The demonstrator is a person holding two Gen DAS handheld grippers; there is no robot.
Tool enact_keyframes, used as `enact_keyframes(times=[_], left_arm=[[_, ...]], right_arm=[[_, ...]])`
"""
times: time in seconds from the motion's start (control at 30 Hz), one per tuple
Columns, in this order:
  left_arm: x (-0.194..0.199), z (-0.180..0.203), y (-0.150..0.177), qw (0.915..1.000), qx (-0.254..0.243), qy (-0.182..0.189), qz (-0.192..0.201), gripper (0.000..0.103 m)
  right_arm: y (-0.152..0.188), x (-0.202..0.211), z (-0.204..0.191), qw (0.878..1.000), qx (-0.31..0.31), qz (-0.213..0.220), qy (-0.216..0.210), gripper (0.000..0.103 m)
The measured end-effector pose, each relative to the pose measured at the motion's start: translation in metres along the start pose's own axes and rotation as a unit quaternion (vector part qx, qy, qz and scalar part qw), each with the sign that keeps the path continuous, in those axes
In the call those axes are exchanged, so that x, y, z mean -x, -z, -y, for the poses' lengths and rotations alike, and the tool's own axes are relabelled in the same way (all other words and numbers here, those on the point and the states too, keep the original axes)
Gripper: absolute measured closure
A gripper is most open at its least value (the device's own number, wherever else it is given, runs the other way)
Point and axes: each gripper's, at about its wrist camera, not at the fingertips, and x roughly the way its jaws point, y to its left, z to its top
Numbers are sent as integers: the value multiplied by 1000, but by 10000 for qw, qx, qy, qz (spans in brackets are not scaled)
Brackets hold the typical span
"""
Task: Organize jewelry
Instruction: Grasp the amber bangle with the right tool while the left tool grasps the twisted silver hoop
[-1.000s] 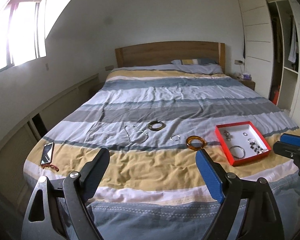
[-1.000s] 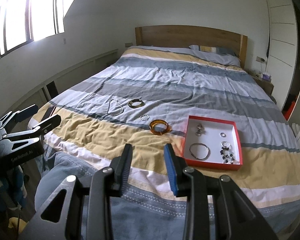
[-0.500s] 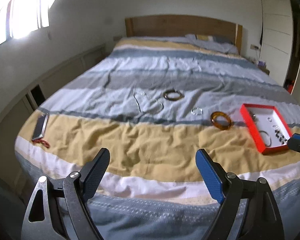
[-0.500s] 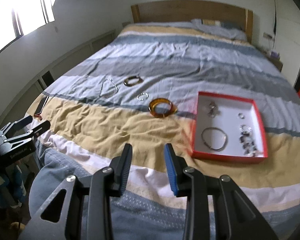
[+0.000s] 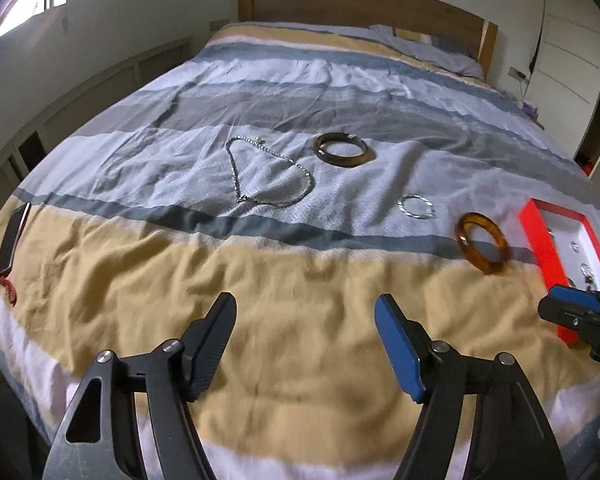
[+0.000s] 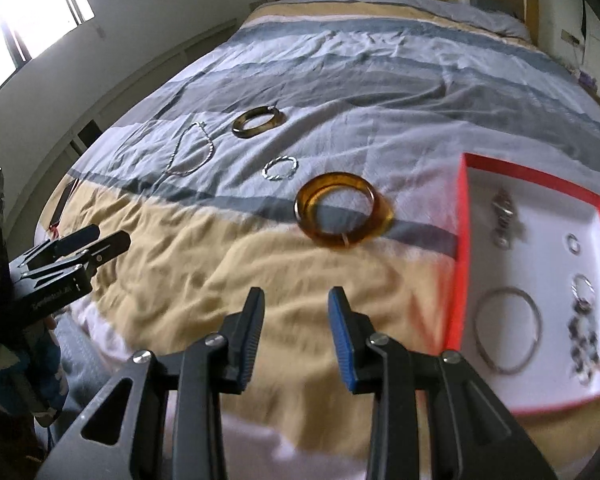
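Amber-coloured, translucent and glossy, the thick round resin bangle (image 6: pixel 342 210) is lying flat on the striped, wrinkled cotton duvet (image 6: pixel 220 264), just left of the red-walled, white-floored cardboard tray (image 6: pixel 462 240) and nearest the right gripper (image 6: pixel 296 336). That gripper is hovering over the yellow band with its ribbed blue pads standing partly apart and nothing between them. The left gripper (image 5: pixel 305 344) is closing its much wider jaws, also on nothing.

Judging by position, the step in hand is reaching for a loose piece. For the bangle, widening the right gripper's jaws first and pinching 1 wall of the ring across its thickness would likely be working best, since the surface looks slick and the soft bedding is yielding underneath.

Farther left, 3 more pieces are waiting: a small twisted silver ring-shaped bracelet (image 6: pixel 280 168), a dark brown mottled bangle (image 5: pixel 342 150) and a fine silver chain necklace (image 5: pixel 268 176) draped in a loop. The limp chain is probably needing a pinch near its bunched lower end. Inside the tray, a thin silver hoop (image 6: pixel 508 330) and beaded pieces are already resting.
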Motion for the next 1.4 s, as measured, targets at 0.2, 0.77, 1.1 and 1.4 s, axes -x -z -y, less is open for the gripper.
enact_keyframes(times=[0.2, 0.77, 1.1, 1.4], left_arm=[[-26, -4, -17, 9999, 58, 92, -44, 35], [-68, 29, -56, 9974, -361, 620, -51, 43], [-78, 24, -66, 9981, -363, 505, 16, 43], [-81, 15, -66, 9984, -282, 500, -3, 43]], right_arm=[[-19, -26, 9, 9999, -3, -19, -103, 71], [-36, -51, 26, 9999, -66, 3, -78, 71], [-42, -56, 40, 9999, -110, 16, 38, 71], [-45, -62, 49, 9997, -217, 20, 77, 71]])
